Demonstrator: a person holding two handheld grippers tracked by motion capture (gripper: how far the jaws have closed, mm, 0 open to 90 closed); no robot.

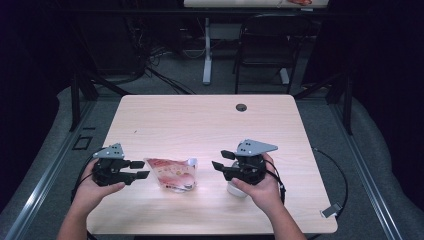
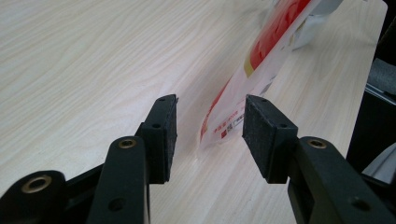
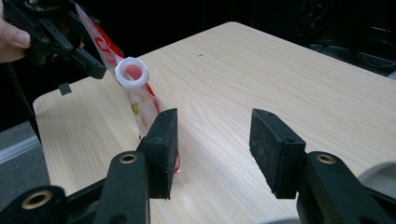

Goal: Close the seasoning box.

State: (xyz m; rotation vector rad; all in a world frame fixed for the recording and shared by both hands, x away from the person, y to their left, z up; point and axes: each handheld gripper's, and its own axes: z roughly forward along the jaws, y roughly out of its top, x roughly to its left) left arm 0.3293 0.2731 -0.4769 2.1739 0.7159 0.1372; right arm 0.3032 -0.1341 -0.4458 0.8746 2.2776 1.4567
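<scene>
One red-and-white pouch (image 1: 172, 173) lying on table (image 1: 200, 120) near front edge, white spout (image 3: 132, 73) uncapped, pointing toward right gripper (image 1: 223, 161). Left gripper (image 1: 140, 169) hovering just beside pouch's left end, jaws released, pouch corner between them, untouched. Right gripper standing well apart from pouch, jaws spread, grasping nothing. White round object (image 1: 235, 189) sitting under right hand (image 1: 262, 187).

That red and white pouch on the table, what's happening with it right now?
A person at a light wooden table holds a two-jaw gripper in each hand. The red and white plastic spout pouch lies between them. The left gripper is open with the pouch's corner between its jaws, not yet clamped. The right gripper is open too, facing the pouch's round white spout without touching it. A white object sits under the right hand.
</scene>
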